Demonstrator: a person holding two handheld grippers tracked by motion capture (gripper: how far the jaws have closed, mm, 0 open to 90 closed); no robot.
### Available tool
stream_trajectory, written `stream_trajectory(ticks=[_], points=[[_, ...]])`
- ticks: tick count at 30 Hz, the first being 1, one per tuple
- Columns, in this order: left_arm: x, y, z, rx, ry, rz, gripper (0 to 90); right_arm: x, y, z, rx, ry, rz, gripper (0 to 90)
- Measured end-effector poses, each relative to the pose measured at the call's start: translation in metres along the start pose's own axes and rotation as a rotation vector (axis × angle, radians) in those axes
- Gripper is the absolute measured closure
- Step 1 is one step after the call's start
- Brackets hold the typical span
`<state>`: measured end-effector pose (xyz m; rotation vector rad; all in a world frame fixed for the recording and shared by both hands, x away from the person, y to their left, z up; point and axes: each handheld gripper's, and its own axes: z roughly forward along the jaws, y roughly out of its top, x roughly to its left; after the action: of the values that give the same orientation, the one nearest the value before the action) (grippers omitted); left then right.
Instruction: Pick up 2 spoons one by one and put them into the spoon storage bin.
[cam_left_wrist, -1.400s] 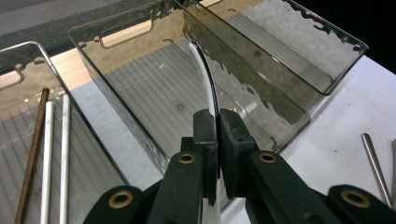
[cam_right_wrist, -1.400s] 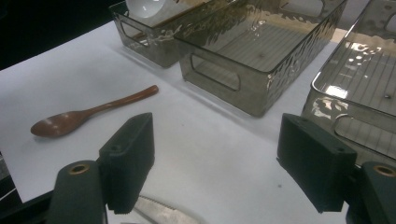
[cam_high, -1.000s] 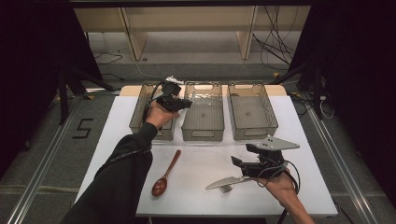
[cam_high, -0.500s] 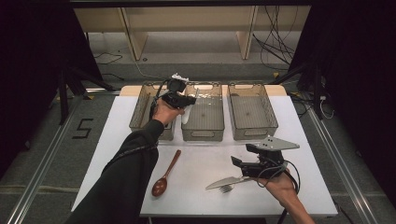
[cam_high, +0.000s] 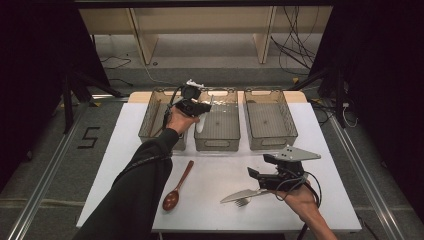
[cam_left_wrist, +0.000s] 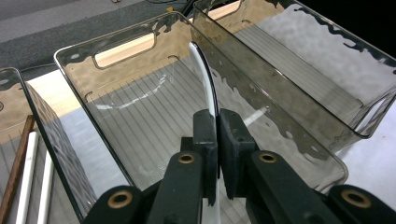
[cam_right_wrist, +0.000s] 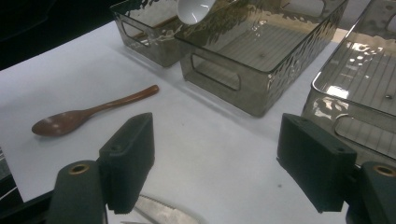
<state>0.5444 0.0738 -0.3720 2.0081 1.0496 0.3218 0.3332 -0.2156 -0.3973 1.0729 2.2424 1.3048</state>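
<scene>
My left gripper (cam_high: 202, 107) (cam_left_wrist: 217, 116) is shut on the handle of a white spoon (cam_left_wrist: 203, 70), held over the left edge of the middle clear bin (cam_high: 217, 145) (cam_left_wrist: 70, 51). The spoon's bowl (cam_high: 200, 124) (cam_right_wrist: 191, 9) hangs downward above that bin. My right gripper (cam_high: 252, 177) (cam_right_wrist: 215, 154) stands open and holds nothing, low over the front right of the table, just above a metal knife (cam_high: 240, 195) (cam_right_wrist: 163, 212) and a fork (cam_high: 242, 202). A brown wooden spoon (cam_high: 177, 187) (cam_right_wrist: 88, 114) lies on the white table at front centre.
Three clear bins stand in a row at the back: the left bin (cam_high: 150, 117) holds a brown stick (cam_left_wrist: 21, 158) and white sticks (cam_left_wrist: 28, 177); the right bin (cam_high: 272, 142) looks bare. Cables and shelf legs lie on the floor beyond the table.
The left gripper has shifted a little to the right with the white spoon, from over the left bin's edge towards the middle bin. The right gripper has stayed still.
</scene>
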Motion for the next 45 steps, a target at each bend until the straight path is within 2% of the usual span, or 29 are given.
stream_trajectory(ticks=[8, 10, 12, 17, 19, 25, 30, 36, 39, 41, 45], points=[[0.001, -0.004, 0.008, 0.002, 0.0, -0.007, 84.0, 0.0, 0.0, 0.0, 0.0, 0.0, 0.001, 28.3], [0.001, -0.004, 0.009, -0.012, -0.005, -0.014, 82.2, 0.0, 0.0, 0.0, -0.001, 0.002, 0.004, 28.3], [0.001, -0.002, 0.007, -0.016, -0.016, -0.032, 71.4, 0.0, 0.0, 0.0, 0.0, 0.002, 0.001, 28.3], [-0.002, 0.002, -0.004, 0.002, -0.042, -0.013, 58.7, 0.0, 0.0, 0.0, 0.0, 0.002, 0.002, 28.4], [-0.004, 0.003, -0.011, 0.015, -0.055, -0.014, 51.1, 0.0, 0.0, 0.0, 0.001, 0.0, 0.001, 28.3], [-0.009, -0.002, -0.04, 0.052, -0.084, -0.018, 36.4, 0.0, 0.0, 0.0, 0.003, -0.002, 0.002, 28.3], [-0.011, -0.018, -0.062, 0.064, -0.082, -0.02, 31.4, 0.001, 0.0, 0.0, 0.0, -0.002, -0.001, 28.3], [-0.011, -0.048, -0.081, 0.089, -0.084, -0.028, 27.9, 0.002, 0.0, 0.001, 0.003, -0.002, 0.003, 28.3], [-0.012, -0.063, -0.083, 0.122, -0.068, -0.022, 27.2, 0.002, 0.0, 0.001, 0.004, -0.003, -0.002, 28.3], [-0.014, -0.071, -0.085, 0.124, -0.049, -0.019, 25.8, 0.003, 0.001, 0.001, 0.0, -0.002, -0.001, 28.3], [-0.017, -0.085, -0.087, 0.161, -0.04, -0.007, 24.7, 0.004, 0.001, 0.001, 0.004, -0.001, -0.003, 28.3]])
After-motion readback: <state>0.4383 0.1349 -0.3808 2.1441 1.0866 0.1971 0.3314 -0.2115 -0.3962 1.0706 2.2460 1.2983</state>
